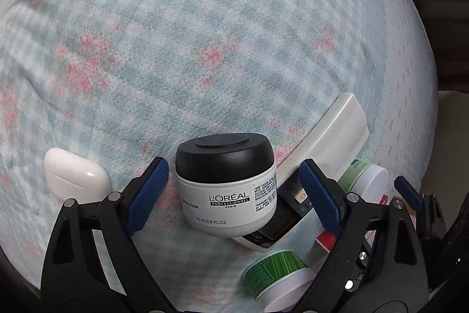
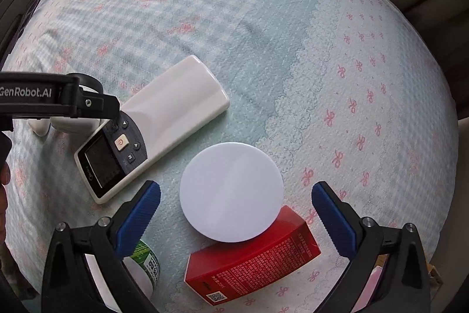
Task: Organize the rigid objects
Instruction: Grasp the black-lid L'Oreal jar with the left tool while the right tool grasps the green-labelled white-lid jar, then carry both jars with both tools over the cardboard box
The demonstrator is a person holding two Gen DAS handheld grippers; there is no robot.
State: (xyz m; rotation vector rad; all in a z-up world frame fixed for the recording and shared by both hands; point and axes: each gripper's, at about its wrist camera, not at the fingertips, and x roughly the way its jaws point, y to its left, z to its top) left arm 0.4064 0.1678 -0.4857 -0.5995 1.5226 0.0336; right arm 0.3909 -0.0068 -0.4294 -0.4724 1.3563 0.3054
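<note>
In the left wrist view my left gripper [image 1: 234,189] is open around a white L'Oréal jar [image 1: 227,187] with a black lid; the pads stand apart from its sides. Behind it lies a white remote [image 1: 325,143]. A white earbud case [image 1: 74,176] lies to the left. In the right wrist view my right gripper [image 2: 236,210] is open over a jar with a round white lid [image 2: 231,191], beside a red box [image 2: 252,257]. The remote [image 2: 152,125] lies to the left, under the left gripper's body [image 2: 58,96].
A green-labelled jar [image 1: 275,277] lies on its side near my left gripper; it also shows in the right wrist view [image 2: 146,263]. Everything rests on a checked, flowered bedsheet [image 1: 176,34]. The sheet's lace-printed border [image 2: 366,107] runs along the right.
</note>
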